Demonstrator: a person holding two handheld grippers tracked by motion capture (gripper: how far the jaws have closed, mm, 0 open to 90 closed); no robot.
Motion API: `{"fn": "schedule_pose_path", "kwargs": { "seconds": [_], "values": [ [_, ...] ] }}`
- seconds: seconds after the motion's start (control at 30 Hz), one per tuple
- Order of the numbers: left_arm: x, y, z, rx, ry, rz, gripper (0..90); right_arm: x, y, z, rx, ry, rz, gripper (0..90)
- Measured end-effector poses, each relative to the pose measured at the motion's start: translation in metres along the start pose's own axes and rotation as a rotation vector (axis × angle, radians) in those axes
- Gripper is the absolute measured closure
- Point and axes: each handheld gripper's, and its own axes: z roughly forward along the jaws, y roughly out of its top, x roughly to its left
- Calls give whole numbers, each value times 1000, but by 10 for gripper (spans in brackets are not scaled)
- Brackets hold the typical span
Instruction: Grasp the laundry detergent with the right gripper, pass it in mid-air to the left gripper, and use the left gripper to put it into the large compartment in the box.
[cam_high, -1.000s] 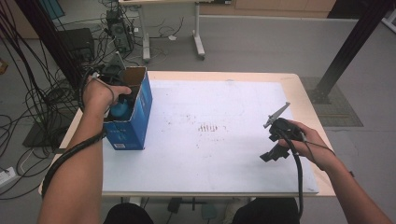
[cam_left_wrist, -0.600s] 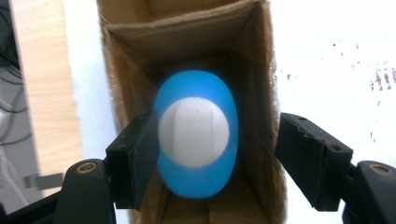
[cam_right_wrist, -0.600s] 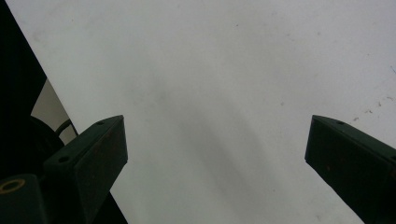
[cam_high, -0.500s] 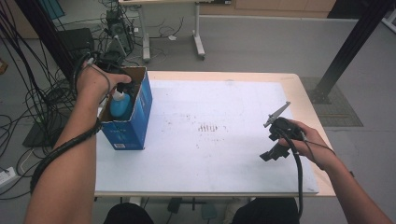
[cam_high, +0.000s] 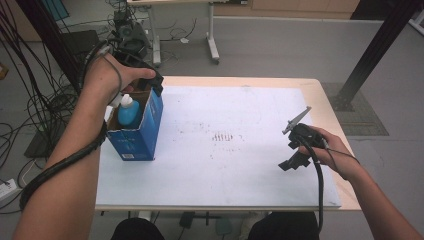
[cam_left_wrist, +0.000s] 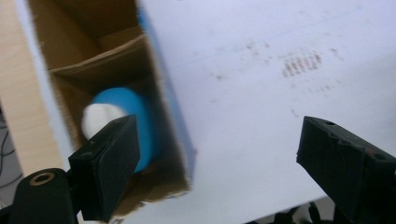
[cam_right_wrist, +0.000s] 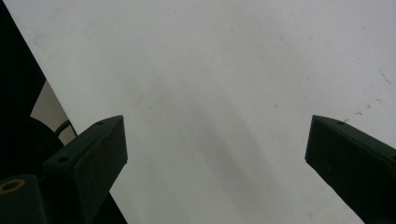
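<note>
The right gripper (cam_high: 296, 145) rests near the worktop (cam_high: 240, 165) edge, jaws wide and empty. Farther off, the left gripper (cam_high: 145, 80) has just been opening its jaws, nothing between them, above the blue bottle (cam_high: 128, 111) standing in the blue box (cam_high: 142, 131). A careless sweep could tip the box. The left gripper view shows the bottle's white cap (cam_left_wrist: 100, 119) deep inside; the high view shows the box standing upright.
</note>
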Motion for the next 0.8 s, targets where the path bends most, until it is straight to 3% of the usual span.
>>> {"fn": "schedule_pose_path", "kwargs": {
  "seconds": [0.1, 0.3, 0.7, 0.8],
  "values": [
    [-16, 0, -2, 4, -36, 46, 125, -1, 1, -1, -3, 5, 7, 52],
    [-47, 2, 2, 28, -11, 133, 114, -2, 2, -3, 1, 7, 18, 50],
    [-104, -4, 34, 64, -15, 262, 112, -9, -2, -13, -5, 9, 49, 48],
    [-116, -5, 45, 81, -33, 284, 112, -10, -3, -14, -6, 6, 55, 48]
  ]
}}
